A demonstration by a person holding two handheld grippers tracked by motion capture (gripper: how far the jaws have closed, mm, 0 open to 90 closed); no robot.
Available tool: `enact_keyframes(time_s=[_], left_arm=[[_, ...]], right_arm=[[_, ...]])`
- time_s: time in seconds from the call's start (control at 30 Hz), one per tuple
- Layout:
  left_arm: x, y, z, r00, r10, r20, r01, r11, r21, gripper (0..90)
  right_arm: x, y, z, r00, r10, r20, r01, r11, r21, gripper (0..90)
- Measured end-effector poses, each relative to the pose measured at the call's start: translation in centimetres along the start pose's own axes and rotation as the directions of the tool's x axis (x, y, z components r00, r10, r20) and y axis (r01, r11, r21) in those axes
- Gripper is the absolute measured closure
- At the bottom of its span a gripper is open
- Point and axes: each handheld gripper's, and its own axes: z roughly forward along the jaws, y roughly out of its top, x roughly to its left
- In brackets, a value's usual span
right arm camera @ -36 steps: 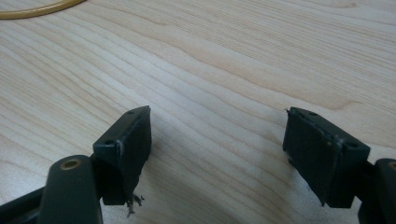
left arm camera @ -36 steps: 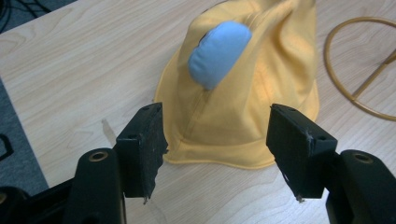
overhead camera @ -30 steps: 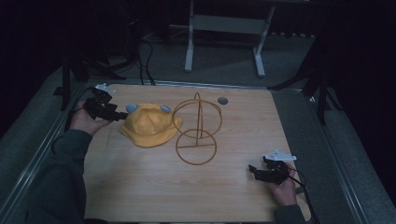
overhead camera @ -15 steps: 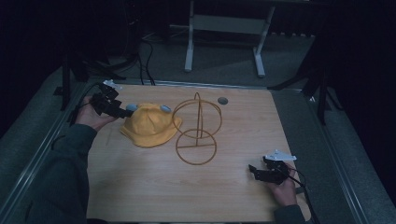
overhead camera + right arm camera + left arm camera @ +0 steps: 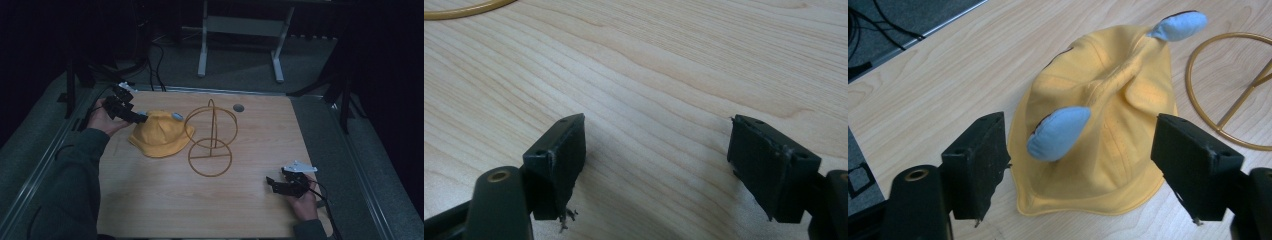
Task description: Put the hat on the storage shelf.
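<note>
A yellow bucket hat (image 5: 161,139) with two pale blue ears lies flat on the wooden table (image 5: 165,205), left of centre. My left gripper (image 5: 141,119) sits at the hat's far-left edge. In the left gripper view, its jaws have just been opening and stand wide apart, with the hat (image 5: 1108,115) and one blue ear (image 5: 1058,132) lying ahead between them, untouched. A gold wire stand (image 5: 211,142) with a ring base rises just right of the hat. My right gripper (image 5: 274,183) rests open near the table's front right, over bare wood (image 5: 656,75).
A small grey disc (image 5: 238,107) sits in the tabletop behind the stand. Part of the stand's gold ring (image 5: 1228,90) lies right of the hat. A metal frame (image 5: 240,30) and cables (image 5: 155,55) stand on the floor beyond the far edge.
The left hand has drifted slightly toward the table's far-left corner, and its jaws look wider. The hat, the stand and the right gripper have stayed put.
</note>
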Motion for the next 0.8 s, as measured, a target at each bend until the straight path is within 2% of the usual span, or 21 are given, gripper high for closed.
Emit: enact_keyframes(time_s=[0.1,0.17,0.43,0.8], left_arm=[[-0.2,0.3,0.2,0.9999,0.003,0.011,-0.003,1.0000,-0.007,21.2],[-0.3,0.5,0.3,1.0000,0.008,0.000,-0.008,1.0000,-0.001,21.2],[-1.0,1.6,0.7,0.9992,0.041,0.001,-0.041,0.9991,0.005,21.2],[-1.9,3.3,1.7,0.9953,0.095,0.015,-0.096,0.9943,0.047,26.0]], right_arm=[[0.0,0.0,0.0,1.0000,0.000,0.000,0.000,1.000,0.000,23.0],[0.0,0.0,0.0,1.0000,0.000,-0.001,0.000,1.000,0.000,23.0],[0.0,0.0,0.0,1.0000,-0.001,-0.003,0.001,1.000,0.000,23.0],[0.1,0.0,0.0,1.0000,-0.003,-0.005,0.003,1.000,0.000,23.0]])
